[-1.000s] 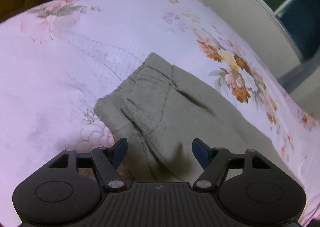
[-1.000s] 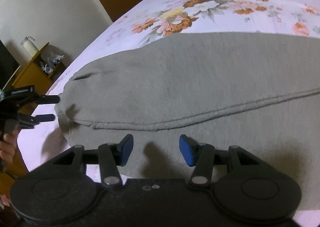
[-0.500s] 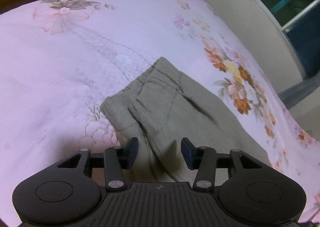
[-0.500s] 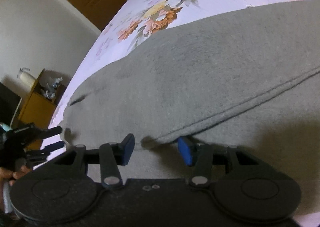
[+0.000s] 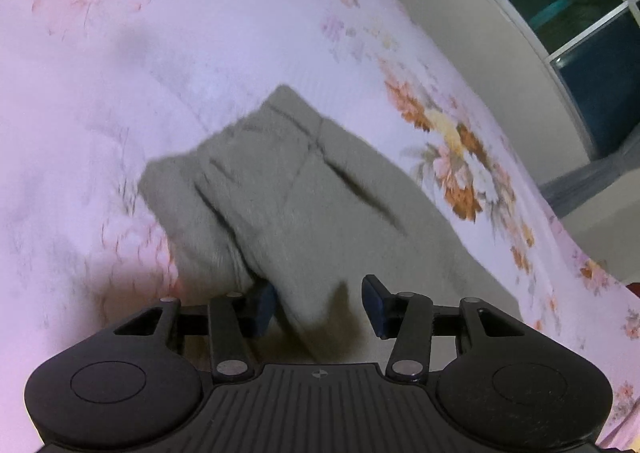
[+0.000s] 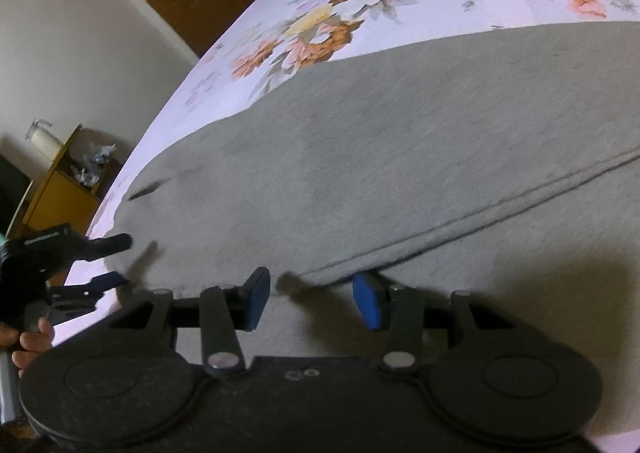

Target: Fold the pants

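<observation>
one fold looks done: the grey pants [image 6: 400,157] lie on the floral bed [image 5: 120,93] with one leg laid over the other, and the crosswise folds are, i judge, still to come. the left gripper [image 5: 318,305] straddles a raised ridge of cloth near the waistband; whether it is clamped on it i cannot tell, since blur hides the contact. the right gripper [image 6: 312,299] has its jaws apart at the upper leg's seam edge, not pressing. the cuffs are cut off

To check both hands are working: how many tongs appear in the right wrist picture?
2. The right tongs are at the bottom, by the pants hem; the left tongs reach in at the left edge.
</observation>
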